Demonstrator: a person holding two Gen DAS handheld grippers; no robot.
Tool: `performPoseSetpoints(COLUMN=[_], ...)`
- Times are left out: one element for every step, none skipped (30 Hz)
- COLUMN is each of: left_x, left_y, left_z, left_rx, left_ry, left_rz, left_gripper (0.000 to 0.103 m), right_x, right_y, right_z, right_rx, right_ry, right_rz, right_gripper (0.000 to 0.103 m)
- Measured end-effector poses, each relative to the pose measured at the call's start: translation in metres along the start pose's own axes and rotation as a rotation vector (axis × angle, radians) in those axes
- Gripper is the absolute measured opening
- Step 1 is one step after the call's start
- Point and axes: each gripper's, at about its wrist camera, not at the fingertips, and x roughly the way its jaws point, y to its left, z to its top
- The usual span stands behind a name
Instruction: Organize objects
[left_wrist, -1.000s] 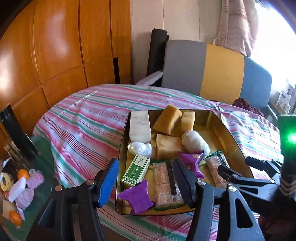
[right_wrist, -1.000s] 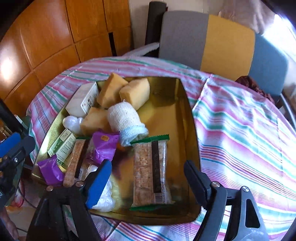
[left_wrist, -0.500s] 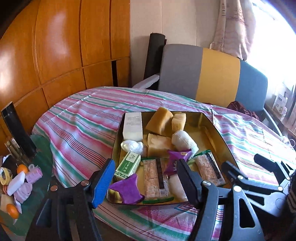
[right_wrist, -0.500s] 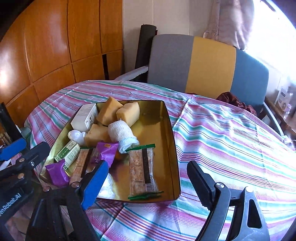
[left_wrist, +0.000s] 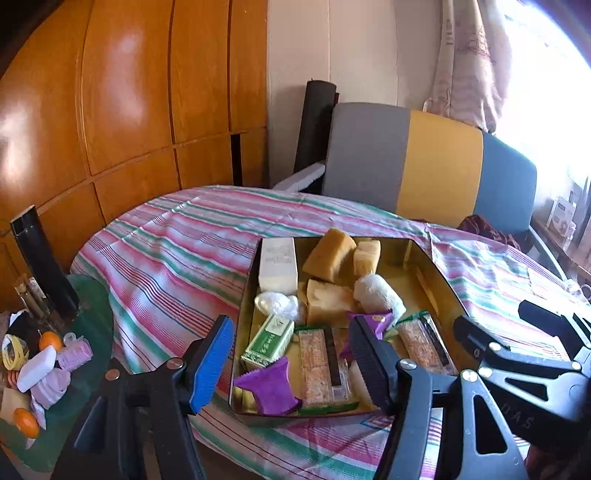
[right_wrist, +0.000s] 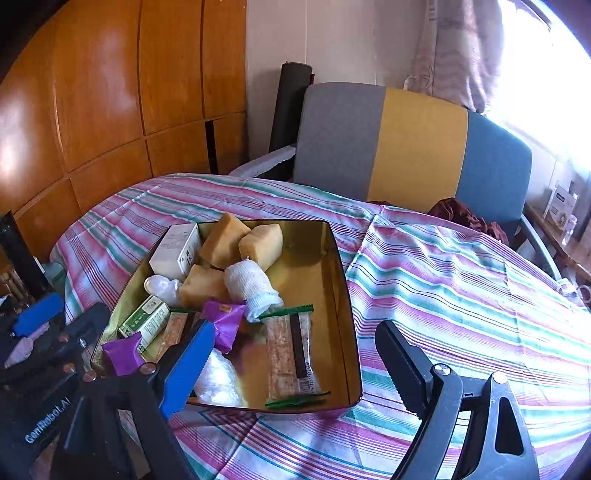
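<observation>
Over the last second both tools, left (left_wrist: 291, 360) and right (right_wrist: 295, 363), have drawn back wide and empty from the tin (right_wrist: 341, 295) on the desk (right_wrist: 461, 295), its snacks and sponges all inside, suggesting sorting is about done

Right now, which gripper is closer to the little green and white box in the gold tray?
Left. The left gripper opens just in front of the green and white box; the right gripper sits further right, facing the wrapped cracker bar.

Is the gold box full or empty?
Partly full. The gold box holds sponges, a bandage roll and snack bars, but its right side shows bare gold bottom.
</observation>
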Motion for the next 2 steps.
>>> performPoseSetpoints(left_x=[-0.0001, 0.0002], left_y=[0.0012, 0.0025], left_z=[0.0009, 0.0019], left_rx=[-0.003, -0.007], left_ry=[-0.001, 0.001], left_rz=[-0.002, -0.003], left_gripper=[0.066, 0.066], right_x=[-0.0003, -0.001], right_y=[0.0015, 0.0026], right_z=[0.0006, 0.001], right_rx=[-0.004, -0.007], right_ry=[-0.003, -0.008], right_rz=[-0.005, -0.01], right_gripper=[0.089, 0.089])
